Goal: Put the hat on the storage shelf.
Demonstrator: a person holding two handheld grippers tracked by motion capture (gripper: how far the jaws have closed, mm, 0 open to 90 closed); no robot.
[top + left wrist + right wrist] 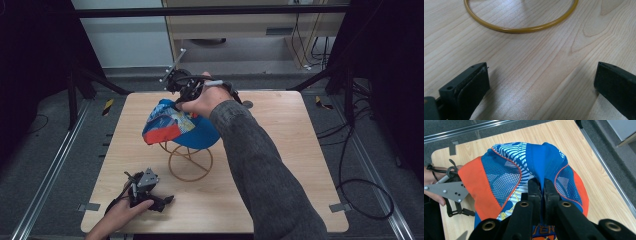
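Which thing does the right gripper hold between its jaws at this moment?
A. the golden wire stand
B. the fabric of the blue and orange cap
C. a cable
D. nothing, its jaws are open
B: in the right gripper view the right gripper has its jaws shut on a fold of the cap, which sits over the golden wire stand in the high view.

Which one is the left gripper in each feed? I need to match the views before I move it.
High view: the left gripper is at the table's near left edge, in the person's hand.
Left gripper view: its own fingers rise from the bottom, wide apart, over bare wood.
Right gripper view: far left, grey plate up, beside the cap.
Shared landmark: the wooden table.
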